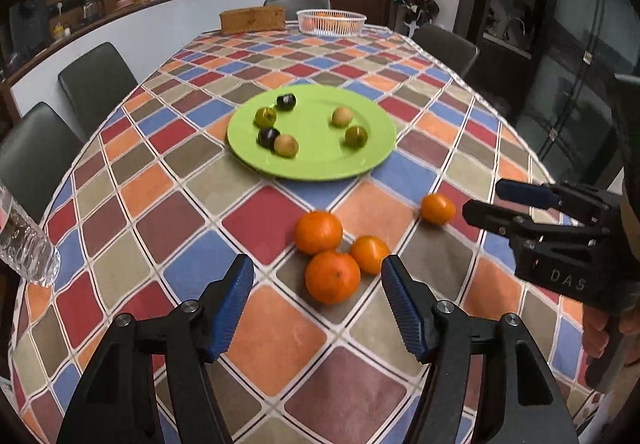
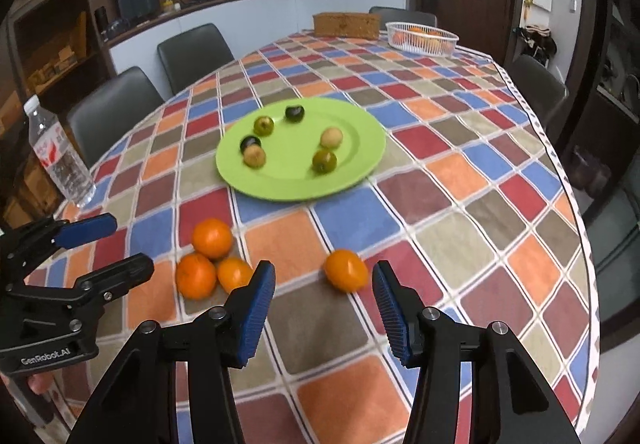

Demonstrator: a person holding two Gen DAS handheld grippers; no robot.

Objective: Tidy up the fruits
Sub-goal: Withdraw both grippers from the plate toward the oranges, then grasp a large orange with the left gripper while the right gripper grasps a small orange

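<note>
1. Fruit sat in two lots on the checked counter [image 1: 260, 328]: six small dark, green and tan fruits on the green plate [image 1: 372, 159] mid-counter, four oranges loose on the cloth nearer the camera
2. Left tongs [image 1: 318, 276] stood roughly half open, nothing between the blue pads [image 1: 236, 308]; the front orange [image 1: 332, 276] of a tight cluster of three lay dead ahead, just past the tips and centred in the gap
3. Cluster: front orange touching the small orange [image 1: 370, 254] on its right and the bigger one [image 1: 319, 232] behind it, so the right pad has little room
4. Right tongs [image 2: 324, 278] were open a bit narrower, also empty; the lone orange [image 2: 346, 270] lay straight ahead between the tips, just beyond them, not touched
5. Key relation: each pair of tongs had its own orange on its centreline, slightly forward and below; lone orange well apart from the cluster, nearer the right hand, cluster nearer the left
6. Oranges look round, no long axis to line up with; approach angle matters little
7. Judgement: reach phase, nothing grasped; next move looks like a short push forward and down, then close
8. Risk: left pad nudging neighbours and rolling them; right gap looks only just wider than its orange
9. White basket [image 2: 422, 37] with oranges inside sat at the far end, likely destination but can't confirm; water bottle [image 2: 60, 155] on the left edge, clear of the work
</note>
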